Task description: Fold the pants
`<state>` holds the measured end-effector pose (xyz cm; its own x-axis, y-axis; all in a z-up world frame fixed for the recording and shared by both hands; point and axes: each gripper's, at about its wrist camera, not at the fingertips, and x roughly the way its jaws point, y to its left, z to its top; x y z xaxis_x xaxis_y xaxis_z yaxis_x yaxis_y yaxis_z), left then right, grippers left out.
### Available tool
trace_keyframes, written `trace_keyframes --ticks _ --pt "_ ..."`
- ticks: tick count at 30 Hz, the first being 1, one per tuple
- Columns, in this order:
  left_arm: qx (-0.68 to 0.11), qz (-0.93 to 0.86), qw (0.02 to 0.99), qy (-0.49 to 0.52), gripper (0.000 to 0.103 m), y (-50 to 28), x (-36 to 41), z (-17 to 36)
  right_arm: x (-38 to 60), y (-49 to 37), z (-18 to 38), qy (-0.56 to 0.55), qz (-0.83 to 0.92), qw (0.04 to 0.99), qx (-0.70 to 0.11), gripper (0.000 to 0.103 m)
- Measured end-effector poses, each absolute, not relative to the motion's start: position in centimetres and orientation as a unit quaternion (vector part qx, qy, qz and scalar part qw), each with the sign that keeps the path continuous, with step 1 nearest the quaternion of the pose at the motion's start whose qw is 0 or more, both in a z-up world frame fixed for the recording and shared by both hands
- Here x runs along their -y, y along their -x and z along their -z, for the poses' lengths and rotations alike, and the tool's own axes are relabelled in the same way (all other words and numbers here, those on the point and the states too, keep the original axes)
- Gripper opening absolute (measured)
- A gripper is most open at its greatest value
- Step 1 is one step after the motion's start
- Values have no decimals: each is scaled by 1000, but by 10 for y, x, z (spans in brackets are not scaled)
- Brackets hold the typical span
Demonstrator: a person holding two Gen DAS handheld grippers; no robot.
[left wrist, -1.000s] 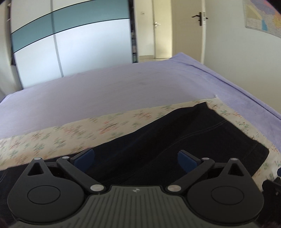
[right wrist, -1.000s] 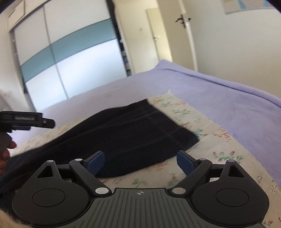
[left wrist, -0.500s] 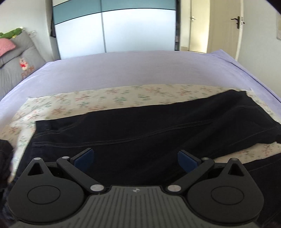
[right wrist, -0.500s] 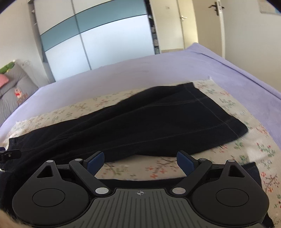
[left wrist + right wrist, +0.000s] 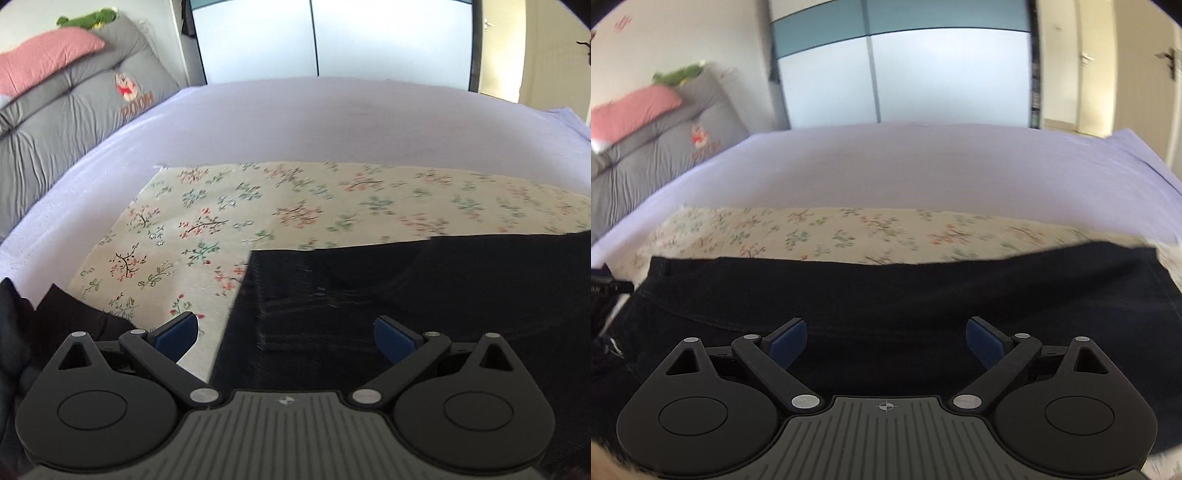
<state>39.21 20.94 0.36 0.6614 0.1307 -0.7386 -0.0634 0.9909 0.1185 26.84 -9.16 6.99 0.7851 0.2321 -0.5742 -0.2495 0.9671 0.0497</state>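
Nearest in each view are the tongs, and both pairs are spread wide with nothing between the blue pads. The left tongs [image 5: 283, 328] hang over the waist end of the pants [image 5: 406, 295], where a corner with stitched seams lies flat, so this pair looks ready to take that edge. The right tongs [image 5: 885, 336] hang over the middle of the pants [image 5: 886, 295], probably to take the cloth further along. The pants are dark and lie long across a floral cloth [image 5: 221, 221], which seems placed under them to keep them off the purple bed [image 5: 332, 118]. Some other dark fabric [image 5: 22, 325] sits at the left edge of the left view. Far behind are a grey cushion [image 5: 81, 107], a pink pillow [image 5: 40, 59] and a wardrobe [image 5: 923, 74].
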Motion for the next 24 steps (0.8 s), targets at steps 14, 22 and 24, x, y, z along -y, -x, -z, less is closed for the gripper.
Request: trace_keyframes --ticks 14,22,24 --pt "-377 73 914 131 97 -436 -295 42 -20 -406 -38 237 -196 869 -387 69" --pt "-323 67 940 88 70 -414 -279 45 -32 -430 -33 211 -255 828 -453 19" --pt "-311 60 945 80 66 -412 -275 40 -39 -424 -34 232 -247 830 -443 10"
